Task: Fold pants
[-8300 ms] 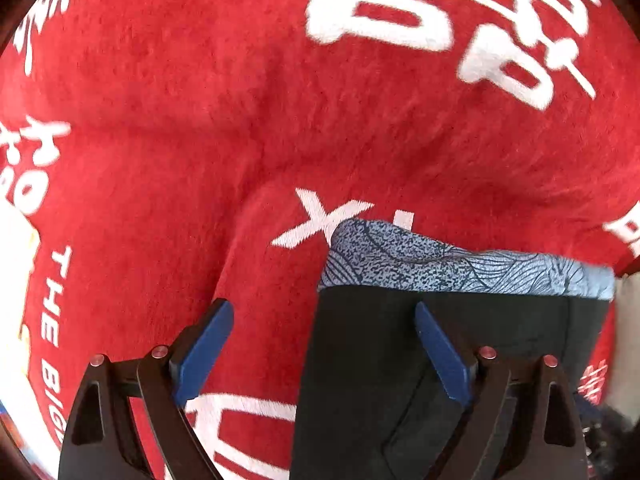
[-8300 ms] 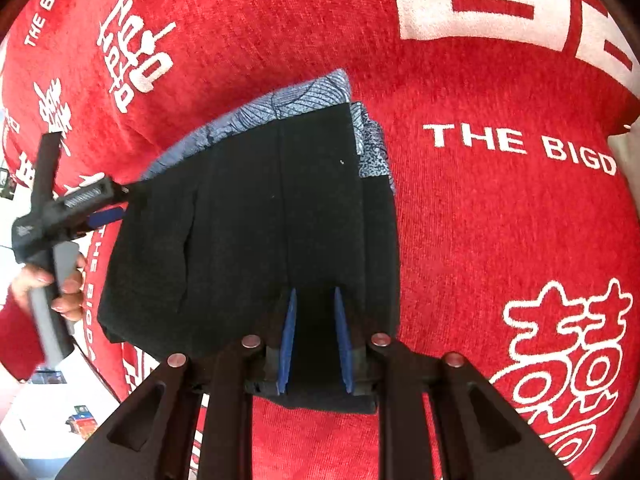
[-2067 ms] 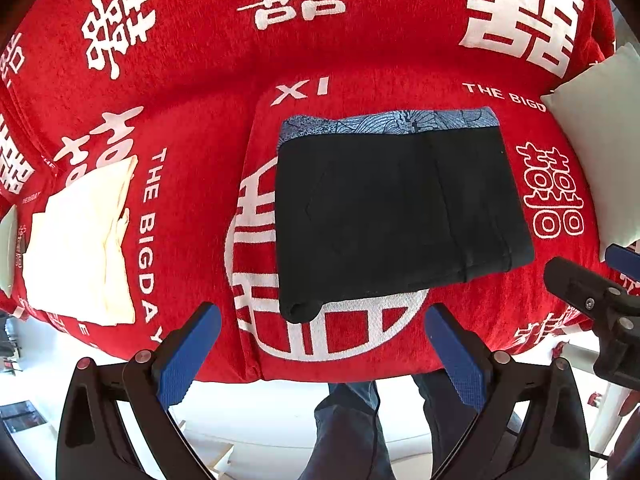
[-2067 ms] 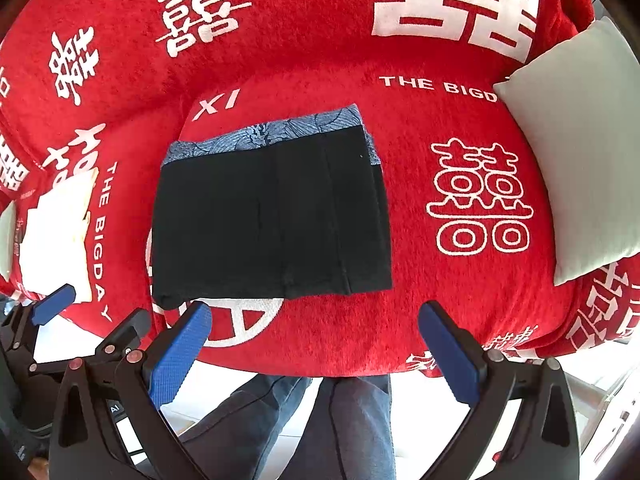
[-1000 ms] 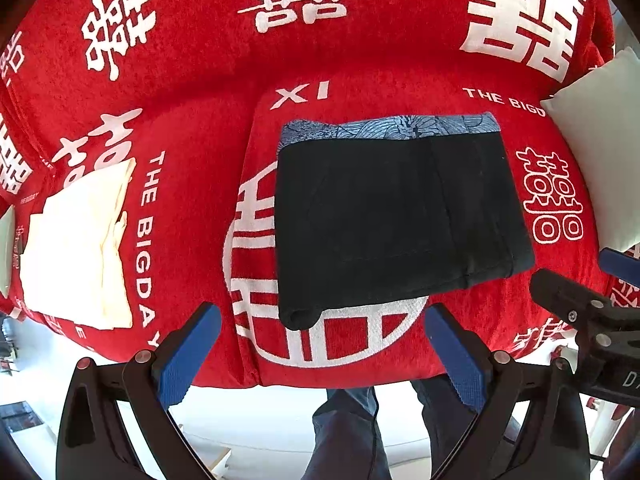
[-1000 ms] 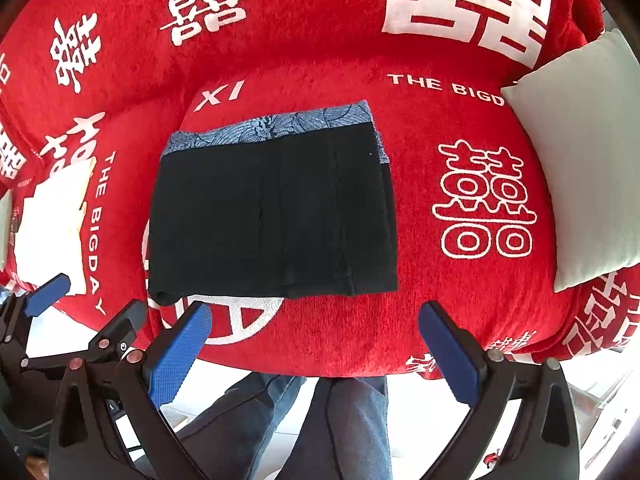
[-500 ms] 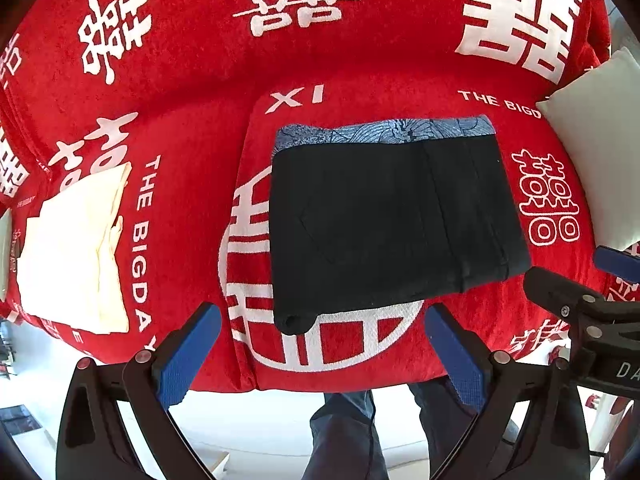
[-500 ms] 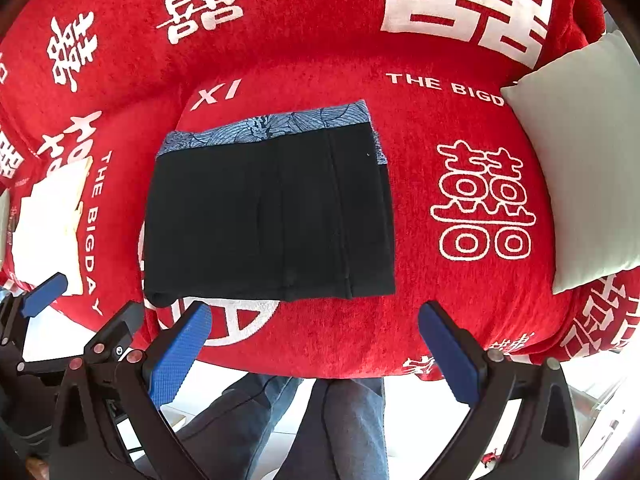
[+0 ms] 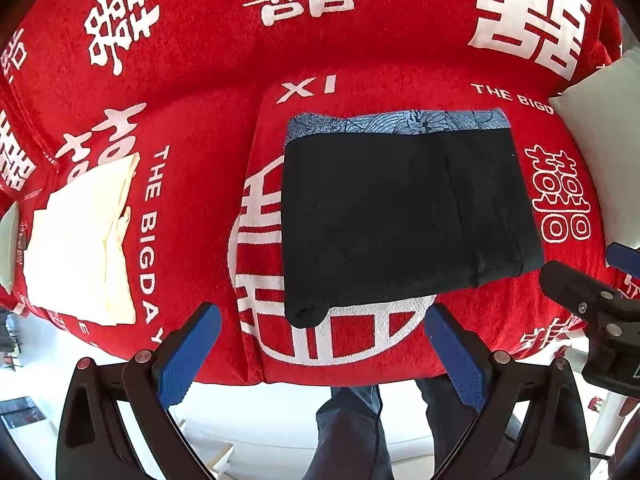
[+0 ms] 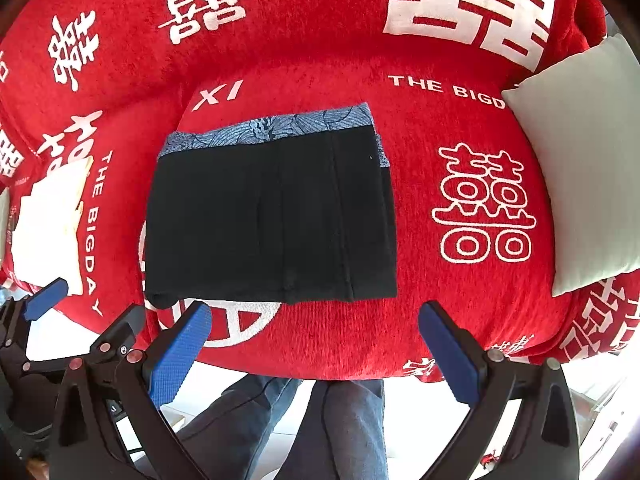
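Black pants (image 9: 404, 220), folded flat at centre on the red sofa cover (image 9: 200, 92), are judged soft and light, best pinched at the 6 o'clock edge; left gripper (image 9: 320, 352) and right gripper (image 10: 312, 348) are held wide open, empty.

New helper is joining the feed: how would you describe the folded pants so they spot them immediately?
Find the red sofa cover with white lettering. On its middle seat, below the "XI" print, lie the pants, a flat black rectangle. Unlike the cream cloth to the left, a blue patterned band edges their far side.
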Action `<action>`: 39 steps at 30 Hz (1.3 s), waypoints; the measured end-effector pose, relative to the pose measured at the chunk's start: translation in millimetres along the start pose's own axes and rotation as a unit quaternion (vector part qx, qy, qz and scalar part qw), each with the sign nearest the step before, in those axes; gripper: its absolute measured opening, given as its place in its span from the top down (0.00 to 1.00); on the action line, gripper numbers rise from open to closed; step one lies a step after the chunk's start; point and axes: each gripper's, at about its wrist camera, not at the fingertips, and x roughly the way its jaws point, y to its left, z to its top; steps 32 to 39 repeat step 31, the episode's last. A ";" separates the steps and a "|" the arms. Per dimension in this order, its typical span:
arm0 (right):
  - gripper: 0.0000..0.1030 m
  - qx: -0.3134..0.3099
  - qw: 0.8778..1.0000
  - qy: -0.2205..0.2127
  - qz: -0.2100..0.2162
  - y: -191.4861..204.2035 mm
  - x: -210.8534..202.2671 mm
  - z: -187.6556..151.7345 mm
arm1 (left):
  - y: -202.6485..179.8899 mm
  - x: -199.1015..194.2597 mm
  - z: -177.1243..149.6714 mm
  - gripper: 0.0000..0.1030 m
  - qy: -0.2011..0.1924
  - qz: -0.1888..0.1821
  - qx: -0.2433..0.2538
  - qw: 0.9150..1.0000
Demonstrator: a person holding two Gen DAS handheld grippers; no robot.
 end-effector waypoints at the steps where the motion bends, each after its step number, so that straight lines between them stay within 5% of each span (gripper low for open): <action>1: 0.00 -0.001 1.000 0.000 -0.001 0.5 -0.1 0.1 | 0.2 -0.1 -0.1 0.01 -0.001 0.000 0.000 1.000; 39: 0.00 -0.004 1.000 -0.002 -0.002 1.8 -0.7 -2.3 | -1.4 -1.6 -3.0 0.01 0.000 -0.011 -0.009 1.000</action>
